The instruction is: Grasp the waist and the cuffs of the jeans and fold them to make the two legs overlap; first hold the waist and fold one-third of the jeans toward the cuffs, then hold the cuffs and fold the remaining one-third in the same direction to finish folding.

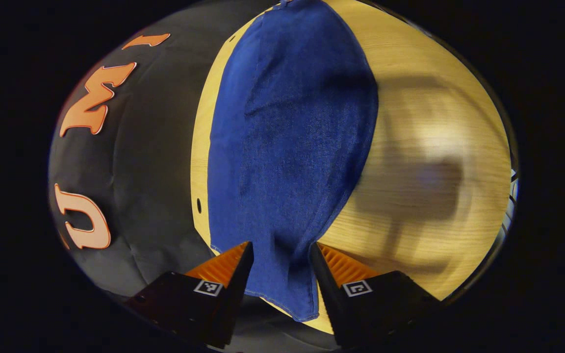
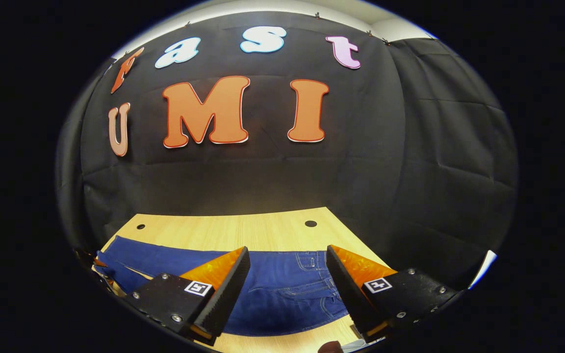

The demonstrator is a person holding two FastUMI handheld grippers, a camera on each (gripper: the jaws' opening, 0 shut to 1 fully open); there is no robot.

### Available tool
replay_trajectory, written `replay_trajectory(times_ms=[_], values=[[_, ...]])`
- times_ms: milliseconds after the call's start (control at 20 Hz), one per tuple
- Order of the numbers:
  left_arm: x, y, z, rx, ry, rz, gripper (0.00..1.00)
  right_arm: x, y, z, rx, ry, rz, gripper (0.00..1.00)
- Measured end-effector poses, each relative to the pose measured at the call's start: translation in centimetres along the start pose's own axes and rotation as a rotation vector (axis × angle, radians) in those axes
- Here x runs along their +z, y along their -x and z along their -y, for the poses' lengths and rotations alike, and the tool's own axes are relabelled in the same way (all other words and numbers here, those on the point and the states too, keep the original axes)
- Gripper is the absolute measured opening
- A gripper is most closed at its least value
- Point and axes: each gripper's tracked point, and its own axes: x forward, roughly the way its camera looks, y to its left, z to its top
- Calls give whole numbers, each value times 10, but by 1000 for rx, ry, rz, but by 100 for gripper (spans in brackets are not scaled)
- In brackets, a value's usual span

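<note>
Between the spread fingers of the left claw (image 1: 281,267), the blue denim jeans (image 1: 290,147) are running away in a long leg, the stitched cuff end lying in the gap; whether either finger is touching the cloth cannot be told. The pale wood-grain surface (image 1: 434,122) is showing on both sides of the leg. Ahead of the right claw (image 2: 287,272), which is hanging wide and gripping nothing, the jeans' (image 2: 282,289) pocketed waist part is lying flat on the surface (image 2: 233,230), two round holes beyond.
</note>
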Motion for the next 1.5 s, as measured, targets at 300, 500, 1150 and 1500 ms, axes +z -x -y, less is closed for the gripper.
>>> replay_trajectory(times_ms=[300,500,1150,1500], values=[[4,-13,12,-36,63,7,1,-10,-1,13,-42,42,-23,100],[4,-10,10,-78,129,7,1,-12,-5,24,-56,86,-24,97],[8,-3,8,-58,143,-20,1,-72,-9,79,86,1047,-53,98],[9,-1,8,-61,166,-68,1,-163,-17,109,236,1284,-197,98]])
